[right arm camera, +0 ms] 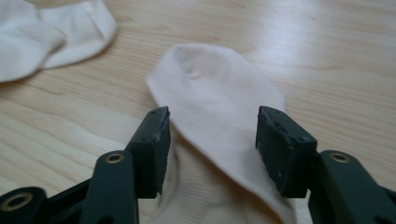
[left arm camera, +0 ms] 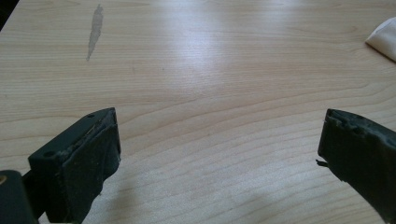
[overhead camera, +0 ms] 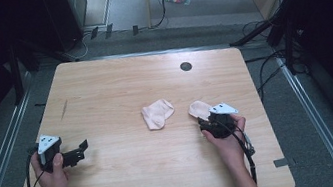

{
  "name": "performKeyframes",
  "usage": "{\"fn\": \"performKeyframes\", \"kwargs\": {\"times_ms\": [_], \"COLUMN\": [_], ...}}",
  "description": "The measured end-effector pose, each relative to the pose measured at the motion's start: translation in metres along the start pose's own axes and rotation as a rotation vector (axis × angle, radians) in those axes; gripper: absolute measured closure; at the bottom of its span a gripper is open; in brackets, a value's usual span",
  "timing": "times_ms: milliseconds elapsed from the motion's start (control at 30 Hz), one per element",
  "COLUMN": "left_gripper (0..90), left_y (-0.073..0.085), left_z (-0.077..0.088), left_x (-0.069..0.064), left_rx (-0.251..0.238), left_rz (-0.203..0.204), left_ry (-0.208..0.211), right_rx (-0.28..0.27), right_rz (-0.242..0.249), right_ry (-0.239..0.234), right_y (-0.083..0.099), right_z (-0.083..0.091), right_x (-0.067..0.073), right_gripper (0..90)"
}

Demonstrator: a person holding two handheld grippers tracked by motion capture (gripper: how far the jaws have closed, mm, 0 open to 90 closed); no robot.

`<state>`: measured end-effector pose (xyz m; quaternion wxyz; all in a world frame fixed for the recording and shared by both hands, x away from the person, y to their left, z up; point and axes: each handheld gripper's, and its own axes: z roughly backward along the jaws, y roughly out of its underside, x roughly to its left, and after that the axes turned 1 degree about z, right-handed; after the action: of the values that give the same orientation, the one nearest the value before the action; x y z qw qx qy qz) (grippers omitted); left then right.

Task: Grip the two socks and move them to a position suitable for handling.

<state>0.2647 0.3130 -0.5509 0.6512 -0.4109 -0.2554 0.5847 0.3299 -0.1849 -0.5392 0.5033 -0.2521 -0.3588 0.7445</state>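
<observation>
1. Right gripper view: the right gripper [right arm camera: 212, 140] stands with its jaws partly apart, straddling the near end of a pale flat sock [right arm camera: 219, 102]. The cloth lies between the pads, but neither pad presses on it.
2. The sock's long axis runs straight away from the gripper, roughly in line with the jaws, toe end farthest off. A close here would likely pinch the cloth across its width.
3. In the high view this sock [overhead camera: 199, 109] lies toward the right edge of the table [overhead camera: 118, 182], touching the front of the right gripper [overhead camera: 215, 124].
4. A second, folded sock [overhead camera: 157, 113] lies near the table's middle, apart from the first.
5. The left gripper [overhead camera: 80, 152] rests near the left edge, jaws wide open over bare wood, well apart from both socks.
6. The right hand is clearly the nearer one, so the pickup looks to be its job.
</observation>
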Motion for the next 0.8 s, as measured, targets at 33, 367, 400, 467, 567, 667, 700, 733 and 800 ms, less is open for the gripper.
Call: {"fn": "performKeyframes", "kwargs": {"times_ms": [33,367,400,467,567,667,700,733,800], "left_gripper": [0.0,0.0,0.0,0.0,0.0,0.0,0.0,0.0,0.0], "left_y": [0.000,0.001,0.001,0.001,0.000,-0.001,-0.001,-0.002,-0.004], "left_z": [0.000,0.001,0.002,0.003,0.004,0.006,0.007,0.010,0.014], "left_x": [0.000,0.000,0.000,0.000,0.000,0.000,0.000,-0.001,-0.004], "left_rx": [-0.001,-0.014,-0.020,-0.022,-0.027,-0.033,-0.036,-0.042,-0.058], "left_rz": [0.000,0.004,0.003,-0.001,-0.004,-0.005,-0.004,-0.004,0.004], "left_ry": [0.000,-0.001,0.000,-0.008,-0.014,-0.013,-0.012,-0.013,0.001], "right_rx": [0.025,-0.008,-0.017,-0.038,-0.089,-0.116,-0.128,-0.152,-0.168], "right_rz": [-0.017,-0.057,-0.058,-0.067,-0.066,-0.063,-0.060,-0.065,-0.066], "right_ry": [0.019,0.069,0.066,0.051,0.022,0.005,-0.005,-0.031,-0.044], "right_y": [0.004,0.012,0.012,0.009,0.000,-0.004,-0.006,-0.009,-0.012], "right_z": [-0.004,0.001,0.003,0.009,0.024,0.035,0.040,0.049,0.057], "right_x": [-0.003,-0.008,-0.007,-0.006,0.001,0.006,0.008,0.011,0.015], "right_gripper": [48.0,84.1,84.2,84.3,84.4,84.4,84.4,84.4,84.4]}}
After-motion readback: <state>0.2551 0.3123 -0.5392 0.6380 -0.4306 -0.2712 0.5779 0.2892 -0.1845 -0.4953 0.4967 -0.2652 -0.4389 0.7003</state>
